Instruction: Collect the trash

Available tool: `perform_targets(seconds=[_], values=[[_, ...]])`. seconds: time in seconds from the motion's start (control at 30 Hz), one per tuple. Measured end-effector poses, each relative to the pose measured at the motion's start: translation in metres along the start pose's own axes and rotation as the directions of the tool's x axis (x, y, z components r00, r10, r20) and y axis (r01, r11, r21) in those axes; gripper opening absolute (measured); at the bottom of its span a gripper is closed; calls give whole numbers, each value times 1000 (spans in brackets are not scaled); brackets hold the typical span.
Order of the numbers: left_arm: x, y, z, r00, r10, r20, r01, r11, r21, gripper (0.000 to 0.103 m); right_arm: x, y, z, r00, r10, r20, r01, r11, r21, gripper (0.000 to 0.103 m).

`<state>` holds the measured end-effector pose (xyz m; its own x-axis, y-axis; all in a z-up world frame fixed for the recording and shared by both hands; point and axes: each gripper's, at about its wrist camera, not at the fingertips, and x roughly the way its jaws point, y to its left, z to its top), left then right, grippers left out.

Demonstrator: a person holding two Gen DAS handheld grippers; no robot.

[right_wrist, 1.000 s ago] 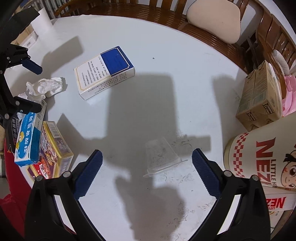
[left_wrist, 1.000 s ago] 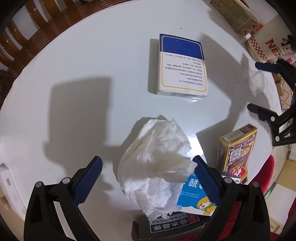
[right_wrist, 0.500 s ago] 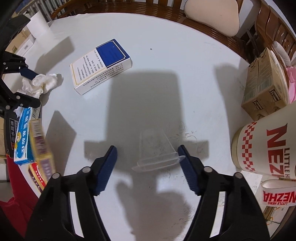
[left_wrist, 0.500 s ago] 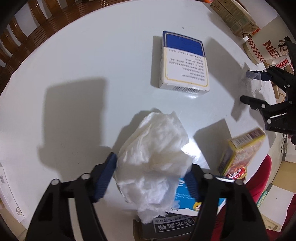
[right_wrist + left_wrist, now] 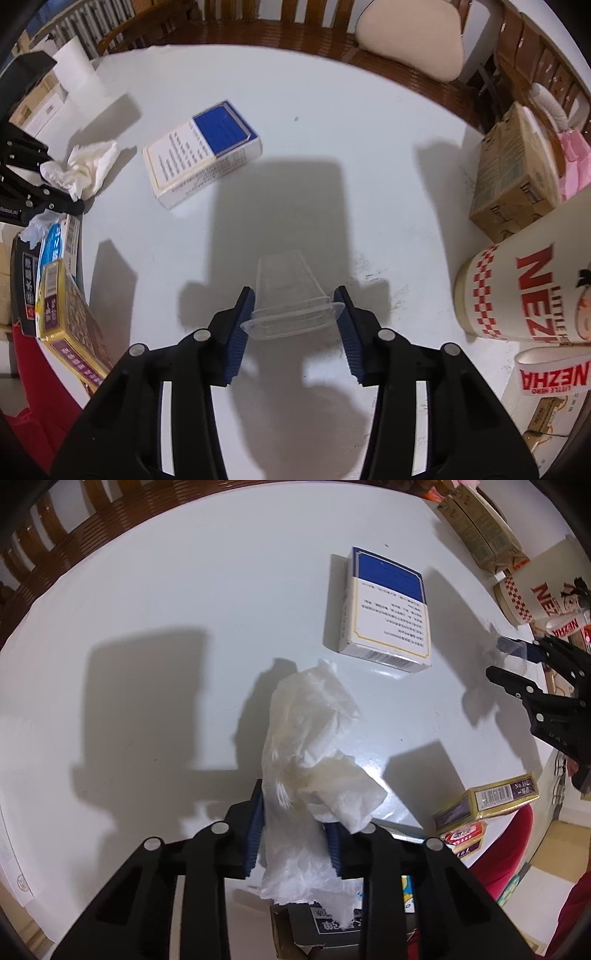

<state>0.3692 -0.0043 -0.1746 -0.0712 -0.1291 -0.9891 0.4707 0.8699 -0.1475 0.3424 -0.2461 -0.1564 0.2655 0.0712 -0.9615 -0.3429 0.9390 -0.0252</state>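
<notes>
A crumpled white tissue (image 5: 306,731) stands up from the round white table (image 5: 166,590), pinched between the blue pads of my left gripper (image 5: 295,812), whose jaws are closing on it. The same tissue (image 5: 92,166) shows at the left edge of the right wrist view. A clear plastic cup (image 5: 284,280) lies on its side, rim toward me. My right gripper (image 5: 293,295) is closing around that rim, and both pads touch its flange.
A blue-and-white box (image 5: 384,609) lies mid-table. Gold and blue packets (image 5: 70,314) are stacked at the near left edge. A tall NEZHA paper cup (image 5: 524,288) and brown cartons (image 5: 517,173) stand at the right. Wooden chairs with a cushion (image 5: 410,40) ring the table's far side.
Both grippers went from wide open to closed in. The left one squeezed the tissue into a tall narrow wad. The right one's pads came in to the cup's rim.
</notes>
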Motion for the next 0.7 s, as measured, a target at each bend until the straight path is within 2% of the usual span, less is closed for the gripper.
perform_targets(seconds=[0.13, 0.37, 0.5, 0.57, 0.7], values=[[-2, 10, -6, 1000, 0, 12, 0, 1000, -19, 21, -6, 0, -3, 1000, -20, 13, 20, 1000, 3, 44], [-15, 18, -11, 999, 15, 47, -13, 999, -48, 20, -20, -1, -3, 997, -47, 55, 46, 999, 21, 44], [-27, 14, -12, 997, 25, 72, -21, 999, -49, 20, -31, 4, 0, 995, -63, 75, 61, 998, 30, 44], [-31, -7, -14, 996, 36, 87, -32, 998, -45, 20, -41, 7, 0, 993, -75, 89, 73, 997, 29, 44], [-60, -12, -23, 992, 44, 119, -39, 998, -40, 20, -66, 19, -2, 989, -81, 127, 78, 997, 28, 44]])
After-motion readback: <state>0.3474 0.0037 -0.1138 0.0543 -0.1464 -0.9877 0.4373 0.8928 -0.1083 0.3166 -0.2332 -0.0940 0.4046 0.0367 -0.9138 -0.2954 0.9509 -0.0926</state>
